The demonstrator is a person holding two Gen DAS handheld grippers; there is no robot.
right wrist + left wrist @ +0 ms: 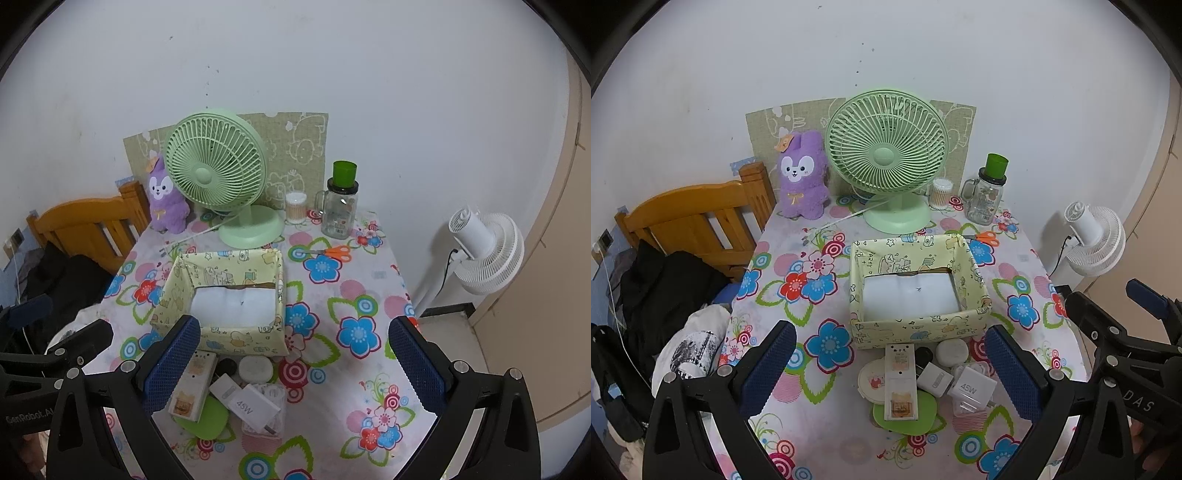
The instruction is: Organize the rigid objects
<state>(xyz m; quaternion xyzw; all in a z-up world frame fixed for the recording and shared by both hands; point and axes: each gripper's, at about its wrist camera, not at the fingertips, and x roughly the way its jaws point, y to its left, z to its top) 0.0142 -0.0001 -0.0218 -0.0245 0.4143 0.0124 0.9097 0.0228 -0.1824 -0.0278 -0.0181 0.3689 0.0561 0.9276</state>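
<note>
A yellow patterned storage box [916, 325] [221, 338] with a white bottom sits in the middle of the flowered table, nothing inside it. In front of it lies a cluster of small items: a long white box with bear pictures [900, 380] [194, 387], a white 45W charger [971, 389] [251, 404], a smaller white plug [934, 380], a round white case [952, 350] [255, 369], a green flat piece [905, 411] [207, 419] and a round pink-printed tin [871, 382]. My left gripper [890, 373] hangs open over this cluster. My right gripper [295, 369] is open beside it, holding nothing.
At the back stand a green desk fan [886, 155], a purple plush [801, 177], a cotton-swab jar [941, 194] and a glass mug with a green cup [986, 195]. Orange scissors [984, 238] lie behind the box. A wooden bed frame [701, 218] is left, a white fan [1097, 240] right.
</note>
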